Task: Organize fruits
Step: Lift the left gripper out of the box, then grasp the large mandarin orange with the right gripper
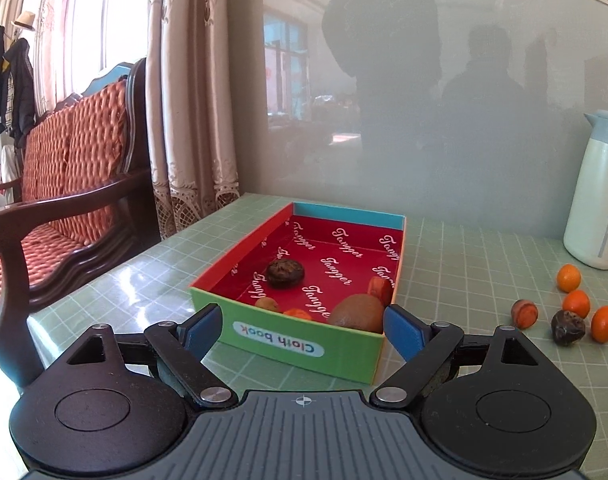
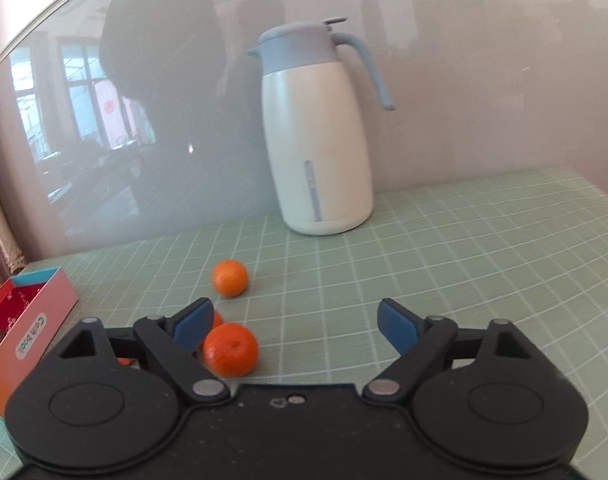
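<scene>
A shallow box (image 1: 304,346) with a green front wall and a red inside stands on the table just ahead of my left gripper (image 1: 302,320), which is open and empty. Several fruits lie in the box, among them a dark wrinkled one (image 1: 285,274) and a brown round one (image 1: 358,312). To its right, loose on the table, are three small oranges (image 1: 576,303), a dark fruit (image 1: 568,327) and a reddish-brown one (image 1: 524,314). My right gripper (image 2: 294,316) is open; one orange (image 2: 231,350) lies by its left finger (image 2: 194,318), untouched. Another orange (image 2: 230,277) sits farther ahead.
A white jug with a pale blue lid (image 2: 318,132) stands at the back against the glossy wall. The box's pink side (image 2: 44,320) is at the right wrist view's left edge. A wooden sofa with orange cushions (image 1: 64,200) is beyond the table's left edge.
</scene>
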